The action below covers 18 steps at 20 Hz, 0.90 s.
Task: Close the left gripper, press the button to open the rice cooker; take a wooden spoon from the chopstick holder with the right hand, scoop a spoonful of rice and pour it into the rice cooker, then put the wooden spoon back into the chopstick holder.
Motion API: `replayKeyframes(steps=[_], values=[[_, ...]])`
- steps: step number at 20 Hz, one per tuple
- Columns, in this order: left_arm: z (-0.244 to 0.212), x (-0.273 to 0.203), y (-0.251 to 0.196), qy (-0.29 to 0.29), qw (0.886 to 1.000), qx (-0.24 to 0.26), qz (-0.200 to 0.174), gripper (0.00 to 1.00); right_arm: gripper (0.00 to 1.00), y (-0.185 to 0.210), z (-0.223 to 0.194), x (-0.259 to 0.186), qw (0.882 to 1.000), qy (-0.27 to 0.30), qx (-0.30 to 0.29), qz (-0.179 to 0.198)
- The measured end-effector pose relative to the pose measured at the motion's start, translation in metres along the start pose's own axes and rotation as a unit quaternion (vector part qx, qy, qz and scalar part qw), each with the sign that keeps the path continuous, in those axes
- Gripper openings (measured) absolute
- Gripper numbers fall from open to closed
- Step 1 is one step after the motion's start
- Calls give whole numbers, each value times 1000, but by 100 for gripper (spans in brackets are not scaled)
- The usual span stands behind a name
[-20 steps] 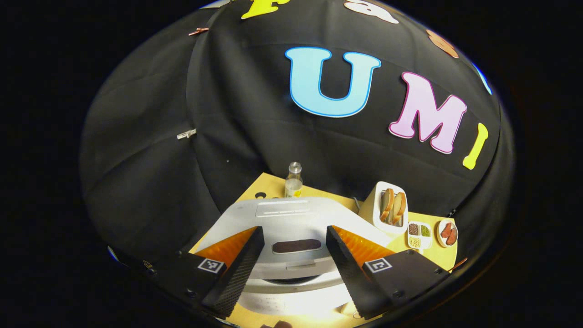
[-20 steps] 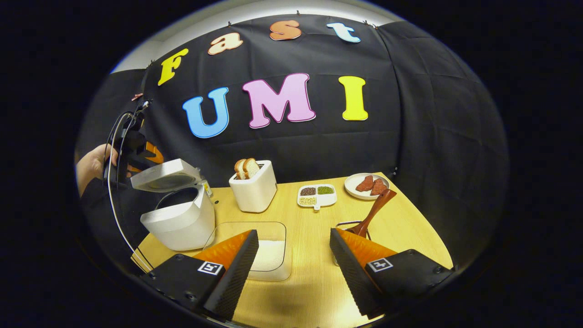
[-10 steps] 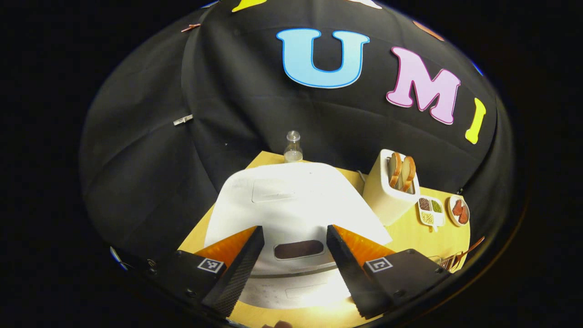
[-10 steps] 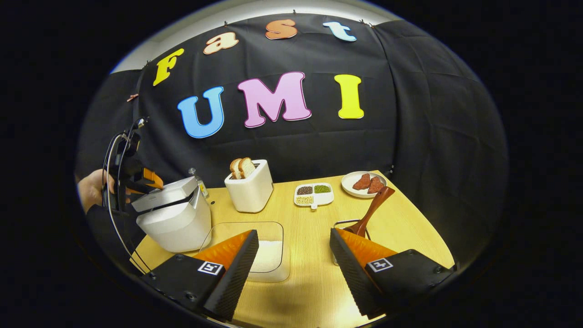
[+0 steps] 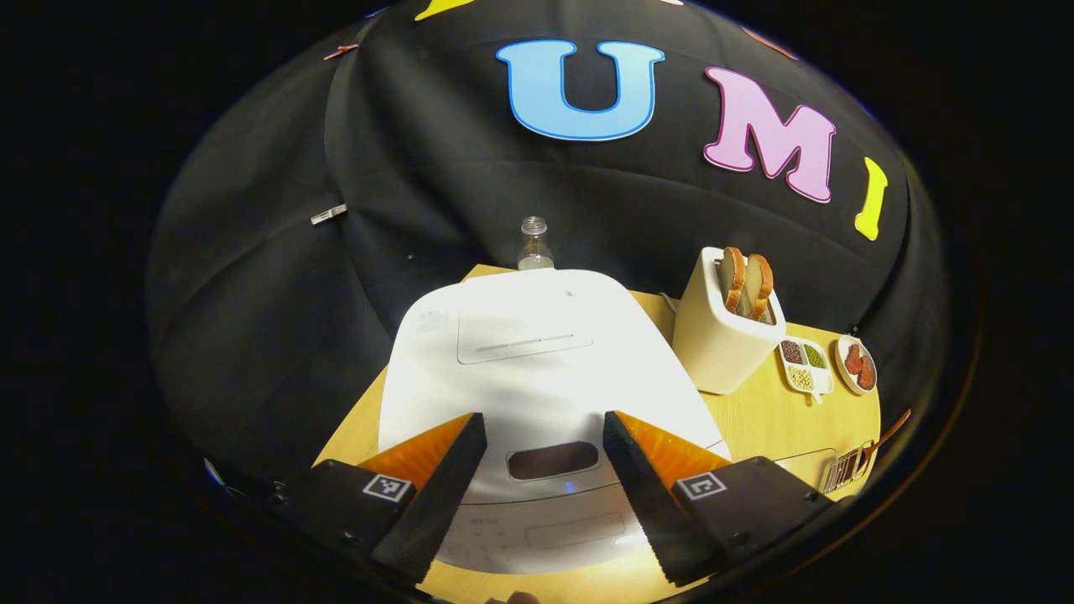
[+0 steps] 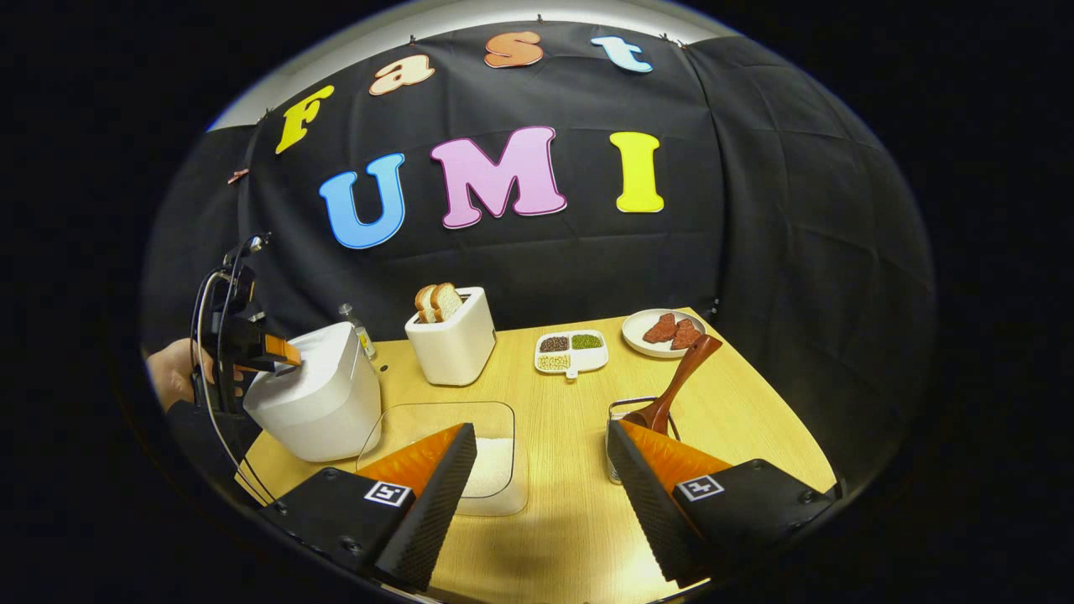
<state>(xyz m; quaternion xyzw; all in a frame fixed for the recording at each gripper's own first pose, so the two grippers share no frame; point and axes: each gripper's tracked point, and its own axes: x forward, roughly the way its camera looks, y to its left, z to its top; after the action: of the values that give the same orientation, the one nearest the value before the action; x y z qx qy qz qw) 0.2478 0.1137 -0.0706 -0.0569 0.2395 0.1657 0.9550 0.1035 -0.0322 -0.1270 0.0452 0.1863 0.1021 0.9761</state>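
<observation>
The rice cooker (image 5: 537,369), lid down, sits on the counter (image 6: 570,470). The left tongs (image 5: 544,495) hover over its front edge, fingers apart, straddling its dark panel. Right of the cooker, the right tongs (image 6: 541,495) stand apart above the counter; the wooden spoon (image 6: 675,382) leans in the chopstick holder (image 6: 625,419) just behind their right finger.

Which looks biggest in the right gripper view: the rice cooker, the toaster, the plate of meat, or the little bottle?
Largest to smallest, as they look:
1. rice cooker
2. toaster
3. plate of meat
4. bottle
The cooker sits nearer the camera, which adds to its size.
</observation>
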Motion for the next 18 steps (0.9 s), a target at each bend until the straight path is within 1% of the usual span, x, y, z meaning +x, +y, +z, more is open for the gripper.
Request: replayKeyframes(steps=[3,4,5,7,9,11,14,16,18], values=[[2,1,-2,-6,1000,20,-11,100,99,4,0,1,1000,3,-2,9],[3,-1,-5,-8,1000,20,-21,99,99,7,1,3,1000,2,-2,13],[6,-7,-8,-17,999,18,-27,99,99,8,4,4,1000,1,-1,16],[16,-32,-12,-56,998,5,-39,97,99,12,10,8,1000,-5,-7,22],[28,-66,-14,-102,994,4,-46,96,99,16,18,12,1000,-9,-14,26],[35,-110,-18,-139,988,3,-64,97,99,19,27,13,999,-9,-16,26],[34,-182,-21,-194,976,-7,-99,96,99,22,51,6,999,-21,-33,20],[22,-221,-15,-217,970,-4,-105,96,98,19,57,-1,999,-19,-42,5],[7,-254,-16,-220,967,-19,-128,95,99,16,66,-14,999,-22,-43,-13]])
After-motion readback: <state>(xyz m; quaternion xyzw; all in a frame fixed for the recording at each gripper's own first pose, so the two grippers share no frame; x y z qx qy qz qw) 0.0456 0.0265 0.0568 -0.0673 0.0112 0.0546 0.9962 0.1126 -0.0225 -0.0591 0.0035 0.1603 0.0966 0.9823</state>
